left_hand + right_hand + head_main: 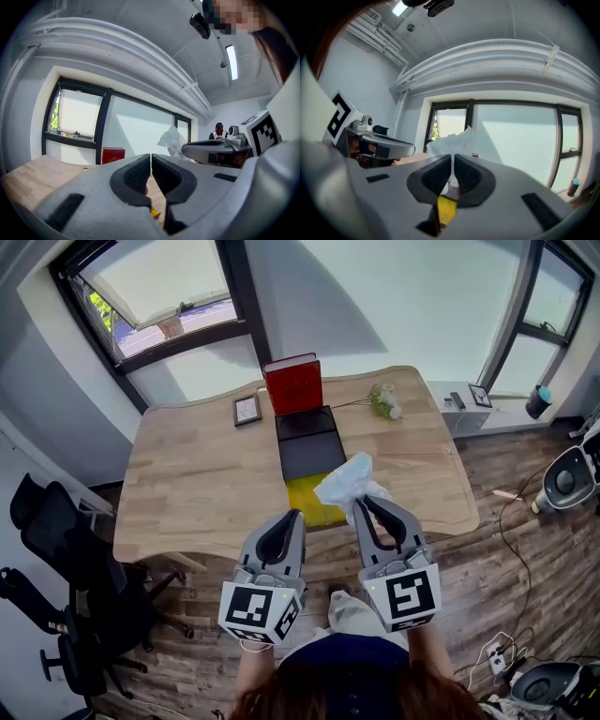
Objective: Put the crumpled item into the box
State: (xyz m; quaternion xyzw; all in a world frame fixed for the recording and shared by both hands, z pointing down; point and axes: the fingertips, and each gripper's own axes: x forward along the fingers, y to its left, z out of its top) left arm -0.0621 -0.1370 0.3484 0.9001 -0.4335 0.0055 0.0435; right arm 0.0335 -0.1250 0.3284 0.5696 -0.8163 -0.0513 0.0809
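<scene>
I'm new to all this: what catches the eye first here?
The crumpled white item stands out, pinched in the right gripper by the near, yellow end of a long open box. Its red lid stands upright at the far end, on the wooden table. The left gripper hangs alongside, jaws together, empty.

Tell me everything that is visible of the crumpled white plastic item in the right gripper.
The crumpled white plastic item is thin, half-transparent film bunched into irregular folds. The right gripper pinches one edge between shut jaws; the bulk sticks out beyond the tips. It is held above the wooden table, near the black open box.
</scene>
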